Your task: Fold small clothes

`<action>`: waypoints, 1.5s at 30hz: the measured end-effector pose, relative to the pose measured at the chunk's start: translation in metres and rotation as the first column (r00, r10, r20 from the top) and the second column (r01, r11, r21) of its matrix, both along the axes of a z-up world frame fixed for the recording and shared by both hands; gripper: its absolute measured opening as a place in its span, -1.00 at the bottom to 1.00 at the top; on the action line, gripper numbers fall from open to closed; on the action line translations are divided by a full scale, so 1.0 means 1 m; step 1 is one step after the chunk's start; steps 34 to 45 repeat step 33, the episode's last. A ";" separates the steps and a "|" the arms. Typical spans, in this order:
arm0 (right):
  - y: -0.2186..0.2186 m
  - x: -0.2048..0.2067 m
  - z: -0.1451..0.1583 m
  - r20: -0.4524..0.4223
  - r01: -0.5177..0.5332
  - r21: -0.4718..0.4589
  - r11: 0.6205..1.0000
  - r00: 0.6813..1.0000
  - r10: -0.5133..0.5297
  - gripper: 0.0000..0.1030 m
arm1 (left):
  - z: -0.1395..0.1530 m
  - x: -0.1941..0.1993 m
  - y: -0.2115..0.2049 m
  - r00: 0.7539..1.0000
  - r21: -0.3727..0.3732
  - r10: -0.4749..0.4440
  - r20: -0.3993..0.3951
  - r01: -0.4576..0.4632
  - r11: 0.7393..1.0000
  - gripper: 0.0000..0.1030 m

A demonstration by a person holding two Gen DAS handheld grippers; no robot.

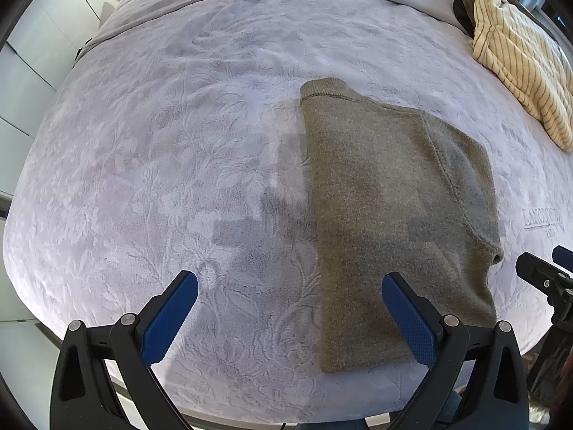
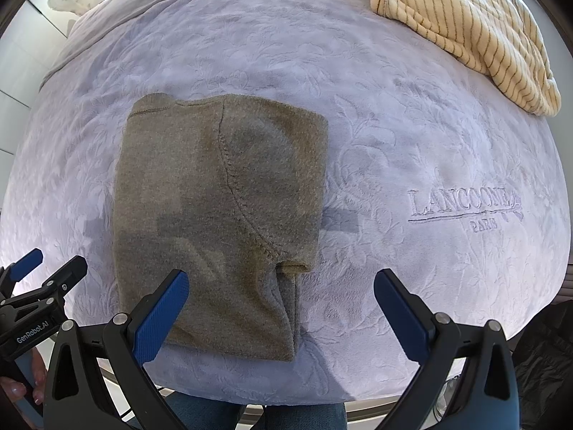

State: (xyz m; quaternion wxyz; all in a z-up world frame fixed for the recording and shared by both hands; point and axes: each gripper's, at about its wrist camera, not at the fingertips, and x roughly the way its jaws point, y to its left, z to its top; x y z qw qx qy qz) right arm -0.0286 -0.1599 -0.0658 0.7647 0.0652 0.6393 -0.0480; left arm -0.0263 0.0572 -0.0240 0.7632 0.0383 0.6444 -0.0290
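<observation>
left gripper (image 1: 290,286) wide open, empty | right gripper (image 2: 281,285) wide open, empty | sweater (image 2: 218,222) folded

One olive sweater (image 2: 218,222), one striped garment (image 2: 469,25), two grippers.

- You have a bed (image 2: 376,114) under a pale embossed floral blanket (image 1: 161,150), stitched with a "LANCOONE PARIS" logo (image 2: 463,209).
- Your far right holds a crumpled cream striped garment (image 2: 465,25).
- White cabinets (image 1: 32,53) stand left.
</observation>
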 end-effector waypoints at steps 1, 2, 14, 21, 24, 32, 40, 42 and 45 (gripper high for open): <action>0.000 0.000 0.000 -0.001 0.000 0.000 1.000 1.000 0.000 1.00 | 0.000 0.000 0.000 1.000 0.001 0.000 0.001 0.000 1.000 1.00; 0.000 0.000 0.000 0.000 0.000 0.000 1.000 1.000 0.000 1.00 | 0.000 -0.001 -0.001 1.000 0.001 0.000 0.002 0.000 1.000 1.00; 0.001 -0.001 0.000 -0.001 -0.001 -0.001 1.000 1.000 0.001 1.00 | 0.001 0.000 0.000 1.000 0.007 -0.001 0.011 0.001 1.000 1.00; 0.003 -0.001 0.000 -0.001 -0.003 -0.005 1.000 1.000 0.003 1.00 | 0.001 0.000 0.001 1.000 0.002 0.004 0.008 -0.004 1.000 1.00; 0.004 0.000 -0.001 -0.003 -0.007 -0.010 1.000 1.000 0.007 1.00 | 0.001 0.000 0.001 1.000 -0.007 0.010 0.006 -0.010 1.000 1.00; 0.011 0.000 -0.003 -0.008 -0.007 -0.019 1.000 1.000 0.007 1.00 | 0.001 -0.001 -0.004 1.000 -0.012 -0.010 0.025 0.010 1.000 1.00; 0.011 0.000 -0.003 -0.009 -0.007 -0.022 1.000 1.000 0.007 1.00 | 0.001 -0.001 -0.005 1.000 -0.011 -0.014 0.028 0.015 1.000 1.00; 0.011 0.000 -0.003 -0.009 -0.007 -0.022 1.000 1.000 0.007 1.00 | 0.001 -0.001 -0.005 1.000 -0.011 -0.014 0.028 0.015 1.000 1.00; 0.011 0.000 -0.003 -0.009 -0.007 -0.022 1.000 1.000 0.007 1.00 | 0.001 -0.001 -0.005 1.000 -0.011 -0.014 0.028 0.015 1.000 1.00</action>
